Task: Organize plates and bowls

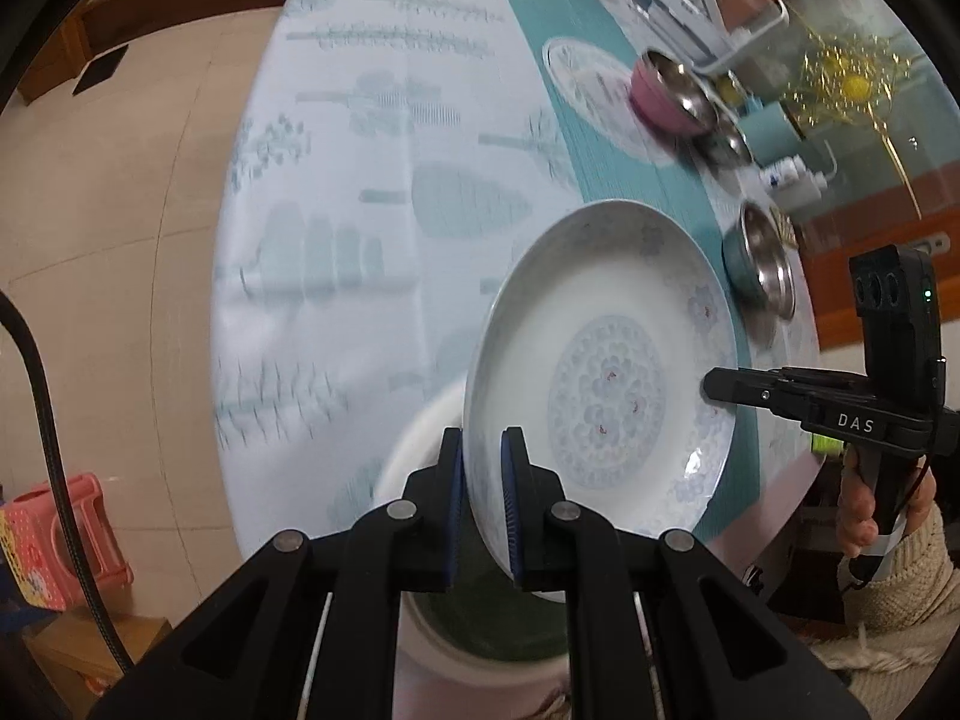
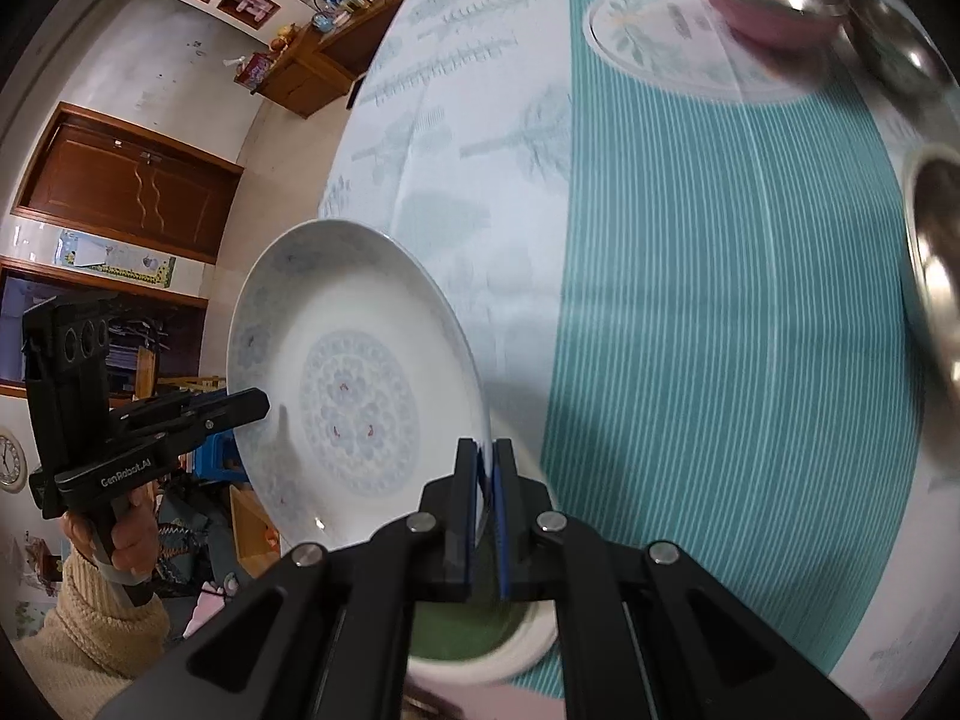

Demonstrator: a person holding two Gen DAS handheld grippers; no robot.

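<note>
Over the near edge of the table [image 1: 372, 138], a white plate w/ faint blue floral print [image 1: 606, 384] is lifted and tilted up on edge, pinched at its rim from both sides. Left gripper [image 1: 482, 480] has its blue pads clamped on the near rim; right gripper [image 2: 486, 483] is closed on the opposite rim, edge caught thin btwn its pads. Two-point hold prob. bc the plate is wide and slick, so one pinch alone could let it swing; that's a judgement. Below it sits a second white dish w/ dark green inside [image 2: 474, 636], mostly hidden by gripper bodies, so can't tell if bowl or plate, nor if the lifted plate just left it or is headed onto it. Far right on the teal striped runner [image 2: 690, 300]: pink bowl w/ steel lining [image 1: 666, 93], another steel bowl just behind it [image 1: 723, 141], and a blue-sided steel bowl [image 1: 759, 264], all blurred, edges cut off in right wrist view. Clear plastic container [image 1: 711, 6] beyond, contents unclear.
</note>
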